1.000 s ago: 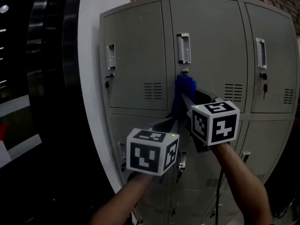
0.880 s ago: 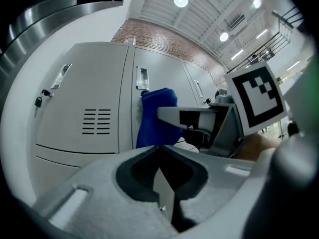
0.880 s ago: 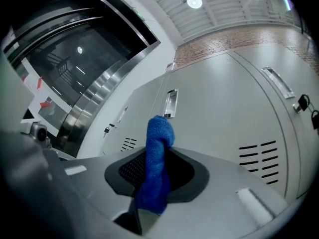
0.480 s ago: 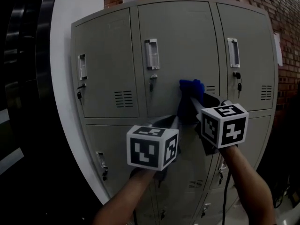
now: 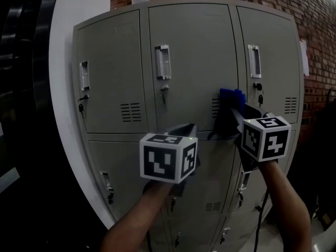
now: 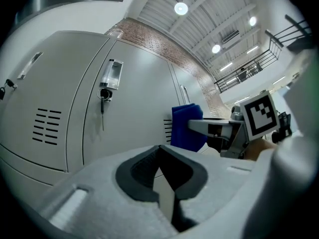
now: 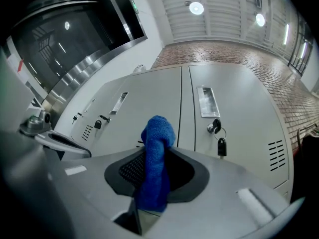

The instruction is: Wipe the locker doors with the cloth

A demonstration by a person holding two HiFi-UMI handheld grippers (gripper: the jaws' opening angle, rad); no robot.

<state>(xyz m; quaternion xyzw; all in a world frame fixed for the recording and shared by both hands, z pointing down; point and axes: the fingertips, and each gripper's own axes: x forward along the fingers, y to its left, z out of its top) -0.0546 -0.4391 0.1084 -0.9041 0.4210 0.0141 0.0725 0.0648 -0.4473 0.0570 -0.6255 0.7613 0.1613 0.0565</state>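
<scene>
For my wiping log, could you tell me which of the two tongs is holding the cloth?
The right tongs: the blue cloth is pinched between their jaws, whereas the left tongs are closed on nothing.

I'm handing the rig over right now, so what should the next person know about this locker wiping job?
Right gripper: shut on the blue fluffy cloth, held at the right edge of the upper middle grey metal locker door, by its vent slots.
Left gripper: shut, empty, held clear lower down.
Done: no wipe marks show; cannot tell.
Left: likely most of the wiping.
</scene>
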